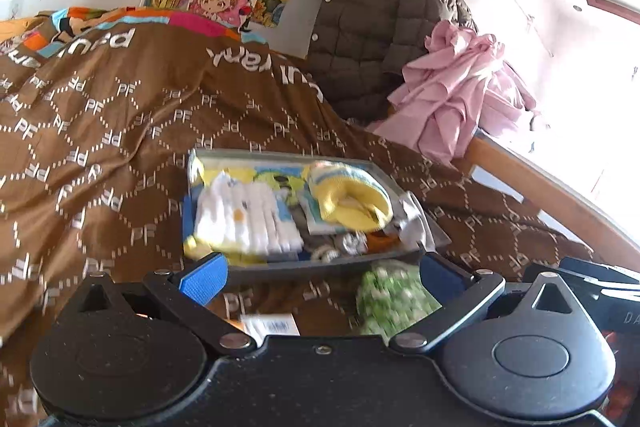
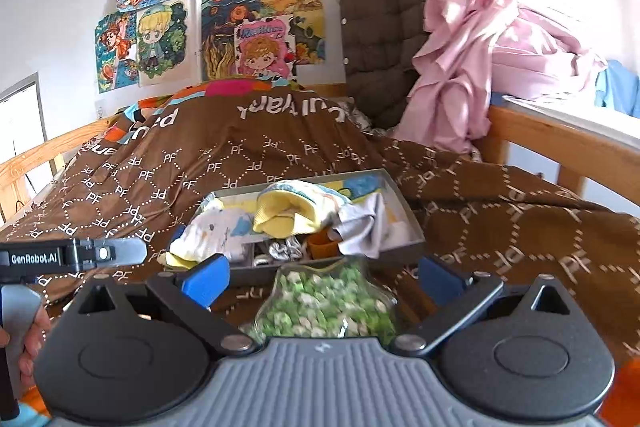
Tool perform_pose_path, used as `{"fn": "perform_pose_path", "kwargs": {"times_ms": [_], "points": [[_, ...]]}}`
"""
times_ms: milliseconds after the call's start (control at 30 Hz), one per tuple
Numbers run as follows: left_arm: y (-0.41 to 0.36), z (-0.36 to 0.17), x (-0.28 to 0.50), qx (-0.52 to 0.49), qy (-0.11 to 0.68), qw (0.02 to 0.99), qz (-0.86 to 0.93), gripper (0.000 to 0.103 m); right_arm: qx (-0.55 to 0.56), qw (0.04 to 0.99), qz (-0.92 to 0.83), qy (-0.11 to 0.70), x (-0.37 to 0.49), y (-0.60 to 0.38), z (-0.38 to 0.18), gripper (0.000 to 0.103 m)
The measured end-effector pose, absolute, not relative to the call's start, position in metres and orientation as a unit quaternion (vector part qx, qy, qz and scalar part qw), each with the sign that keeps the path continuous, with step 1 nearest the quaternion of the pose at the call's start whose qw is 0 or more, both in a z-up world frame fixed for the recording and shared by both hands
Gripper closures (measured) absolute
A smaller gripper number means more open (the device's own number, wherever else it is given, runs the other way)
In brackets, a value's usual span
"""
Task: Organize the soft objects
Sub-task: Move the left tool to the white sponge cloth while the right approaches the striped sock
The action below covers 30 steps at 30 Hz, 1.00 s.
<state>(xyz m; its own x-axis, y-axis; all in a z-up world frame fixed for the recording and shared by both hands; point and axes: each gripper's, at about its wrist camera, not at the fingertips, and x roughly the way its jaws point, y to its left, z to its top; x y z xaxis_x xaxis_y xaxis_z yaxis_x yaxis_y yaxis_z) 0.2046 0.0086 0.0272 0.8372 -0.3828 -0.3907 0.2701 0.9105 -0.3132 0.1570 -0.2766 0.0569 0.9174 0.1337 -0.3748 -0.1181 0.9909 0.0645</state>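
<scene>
A grey tray (image 1: 208,259) (image 2: 400,199) lies on the brown bedspread and holds white socks (image 1: 240,223) (image 2: 200,239), a yellow sock (image 1: 352,203) (image 2: 284,215), a grey cloth (image 2: 364,227) and smaller items. In front of the tray lies a green-and-white soft bundle (image 1: 392,301) (image 2: 324,303) in clear wrap. My left gripper (image 1: 320,279) is open just short of the tray's near rim, with the bundle beside its right finger. My right gripper (image 2: 322,277) is open too, and the bundle lies between its blue pads (image 2: 208,279), without being pinched.
The brown patterned bedspread (image 1: 100,147) (image 2: 520,227) covers the bed. A quilted dark jacket (image 1: 380,27) and pink cloth (image 1: 452,87) are piled at the back right by a wooden bed rail (image 2: 560,143). A white label (image 1: 272,325) lies near the left gripper. Drawings cover the wall.
</scene>
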Motion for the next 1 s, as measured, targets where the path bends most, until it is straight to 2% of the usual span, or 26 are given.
{"fn": "perform_pose_path", "kwargs": {"times_ms": [367,633,1000], "points": [[-0.017,0.012,0.148,-0.087,0.258,0.945,-0.18,0.001,0.033,0.979,0.057,0.191,0.108,-0.287,0.051,0.0],[-0.026,-0.001,0.118,-0.062,0.275,0.941,-0.188,0.001,0.031,0.965,0.059,0.254,0.084,-0.289,0.021,0.0],[-0.03,-0.025,0.103,-0.022,0.306,0.932,-0.191,0.001,0.029,0.953,0.064,0.295,0.088,-0.284,0.009,0.0]]}}
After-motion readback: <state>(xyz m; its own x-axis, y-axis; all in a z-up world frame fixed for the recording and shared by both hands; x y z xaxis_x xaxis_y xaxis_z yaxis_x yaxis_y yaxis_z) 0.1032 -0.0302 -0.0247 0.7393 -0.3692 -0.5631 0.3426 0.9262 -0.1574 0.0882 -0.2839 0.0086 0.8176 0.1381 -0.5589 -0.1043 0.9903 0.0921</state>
